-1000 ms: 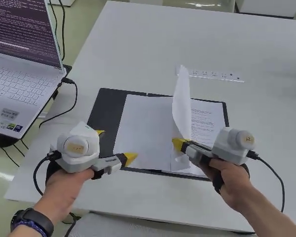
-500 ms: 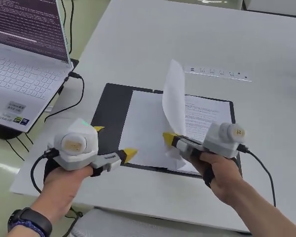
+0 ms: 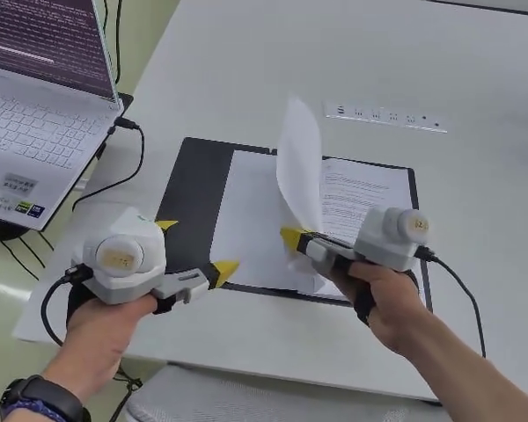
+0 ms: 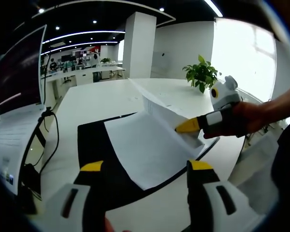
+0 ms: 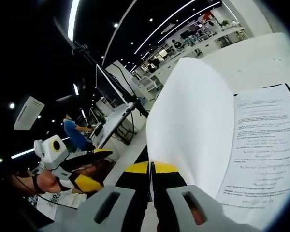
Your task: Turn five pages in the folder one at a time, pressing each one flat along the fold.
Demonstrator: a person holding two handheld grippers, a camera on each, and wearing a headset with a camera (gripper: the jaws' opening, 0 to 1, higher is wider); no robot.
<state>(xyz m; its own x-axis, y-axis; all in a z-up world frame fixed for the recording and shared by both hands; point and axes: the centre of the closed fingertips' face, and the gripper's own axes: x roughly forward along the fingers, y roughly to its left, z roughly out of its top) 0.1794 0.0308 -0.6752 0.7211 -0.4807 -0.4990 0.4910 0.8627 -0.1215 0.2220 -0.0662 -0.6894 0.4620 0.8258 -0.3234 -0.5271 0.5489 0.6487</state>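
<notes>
Right gripper view: the right gripper (image 5: 151, 167) pinches the lower edge of the lifted page (image 5: 193, 121), jaws closed on it; the left gripper (image 3: 195, 248) hangs wide open over the open folder (image 3: 194, 189). A hard sideways tug could tear or crease the page.

Left gripper (image 3: 195, 247) fingers spread apart, right gripper (image 3: 292, 238) fingers pressed together

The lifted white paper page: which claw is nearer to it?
Right. The right claw pinches the lifted white paper page; the left claw hovers open, left of it.
</notes>
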